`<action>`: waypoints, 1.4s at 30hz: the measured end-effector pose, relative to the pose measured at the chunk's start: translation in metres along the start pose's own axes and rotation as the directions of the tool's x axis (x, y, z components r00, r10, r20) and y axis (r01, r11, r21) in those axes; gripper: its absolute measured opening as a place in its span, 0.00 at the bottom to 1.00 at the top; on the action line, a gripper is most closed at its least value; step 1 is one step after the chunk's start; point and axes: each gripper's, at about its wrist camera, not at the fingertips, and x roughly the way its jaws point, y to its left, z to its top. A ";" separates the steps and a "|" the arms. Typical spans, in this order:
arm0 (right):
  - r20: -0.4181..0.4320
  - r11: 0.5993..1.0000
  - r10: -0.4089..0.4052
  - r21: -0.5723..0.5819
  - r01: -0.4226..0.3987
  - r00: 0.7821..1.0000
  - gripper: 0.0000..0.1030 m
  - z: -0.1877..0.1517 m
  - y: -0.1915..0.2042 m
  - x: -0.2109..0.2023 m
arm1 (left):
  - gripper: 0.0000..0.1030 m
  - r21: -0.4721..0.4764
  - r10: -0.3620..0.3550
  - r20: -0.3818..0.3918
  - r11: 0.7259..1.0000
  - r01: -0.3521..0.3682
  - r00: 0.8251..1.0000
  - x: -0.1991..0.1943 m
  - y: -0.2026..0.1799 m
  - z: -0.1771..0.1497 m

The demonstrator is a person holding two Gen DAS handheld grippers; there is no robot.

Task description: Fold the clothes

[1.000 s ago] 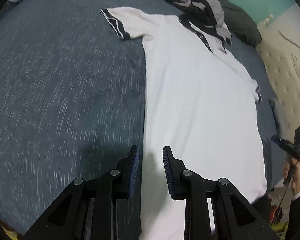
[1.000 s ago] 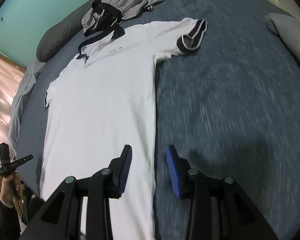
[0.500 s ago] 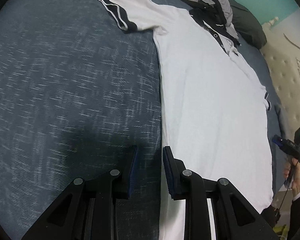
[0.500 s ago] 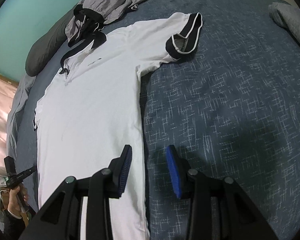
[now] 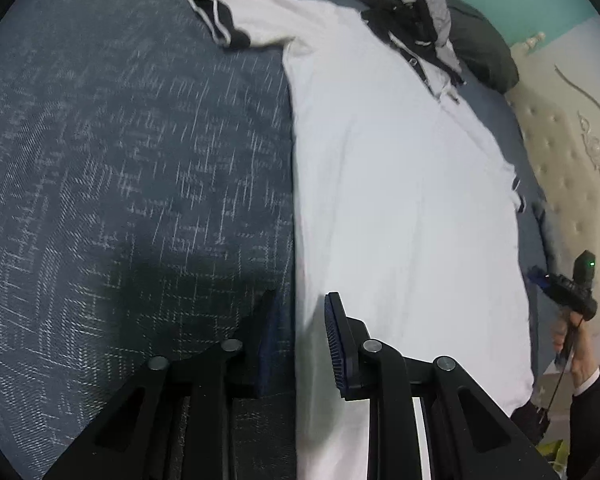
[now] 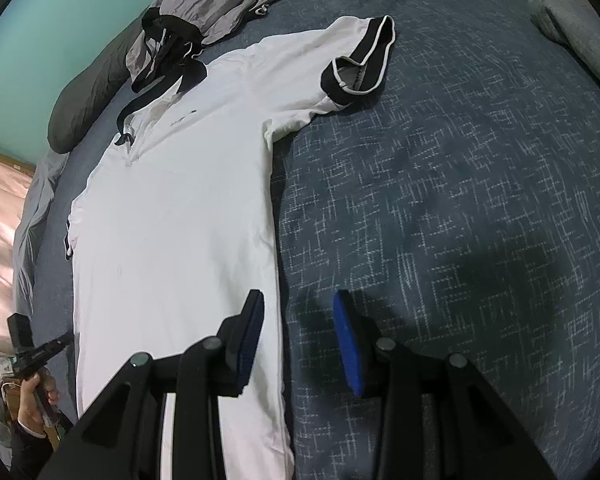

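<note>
Flat on bedspread: white polo shirt.

Left gripper jaws apart, straddling white polo shirt side edge on dark blue bedspread.

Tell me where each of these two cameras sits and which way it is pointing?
Left wrist view: on the left hand-held gripper, looking along its open fingers over the white polo shirt's left side edge; far right shows the right hand-held gripper.
Right wrist view: on the right hand-held gripper, open over the white polo shirt's right edge; lower left shows the left hand-held gripper.
Shared: shirt, grey jacket, blue bedspread.
</note>
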 end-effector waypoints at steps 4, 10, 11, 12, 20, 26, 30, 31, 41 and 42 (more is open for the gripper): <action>-0.003 1.000 0.007 -0.007 -0.007 1.000 0.35 -0.004 0.003 -0.002 | 0.02 -0.004 -0.003 0.014 1.000 0.003 1.000 -0.006 0.005 -0.003; -0.002 1.000 0.014 0.008 -0.014 1.000 0.35 -0.005 0.000 -0.004 | 0.02 -0.021 0.005 0.030 1.000 -0.004 1.000 -0.010 0.008 0.003; -0.001 1.000 0.015 0.014 -0.015 1.000 0.35 -0.006 -0.001 -0.004 | 0.02 -0.024 0.005 0.028 1.000 -0.004 1.000 -0.009 0.009 0.004; 0.000 1.000 0.016 0.018 -0.016 1.000 0.35 -0.006 -0.001 -0.004 | 0.02 -0.028 0.003 0.021 1.000 -0.002 1.000 -0.008 0.010 0.003; 0.001 0.999 0.030 0.015 -0.030 1.000 0.35 -0.009 0.001 -0.011 | 0.06 -0.018 -0.002 -0.035 1.000 0.002 0.999 -0.020 0.013 -0.015; 0.009 0.998 0.046 0.035 -0.046 0.999 0.35 -0.013 0.000 -0.016 | 0.08 -0.016 -0.044 -0.088 0.999 0.043 0.995 -0.033 0.019 -0.044; 0.013 0.998 0.048 0.033 -0.049 0.999 0.35 -0.016 0.004 -0.019 | 0.09 -0.021 -0.077 -0.116 0.997 0.075 0.990 -0.036 0.022 -0.065; 0.014 0.998 0.050 0.032 -0.050 0.999 0.35 -0.016 0.005 -0.020 | 0.09 -0.024 -0.084 -0.117 0.996 0.082 0.990 -0.036 0.023 -0.068; 0.022 0.998 0.064 0.017 -0.064 0.998 0.35 -0.018 0.014 -0.027 | 0.02 -0.011 -0.069 -0.095 0.998 0.068 0.993 -0.052 0.026 -0.069; 0.023 0.998 0.065 0.016 -0.065 0.998 0.35 -0.018 0.015 -0.028 | 0.02 -0.007 -0.064 -0.093 0.998 0.063 0.994 -0.054 0.026 -0.069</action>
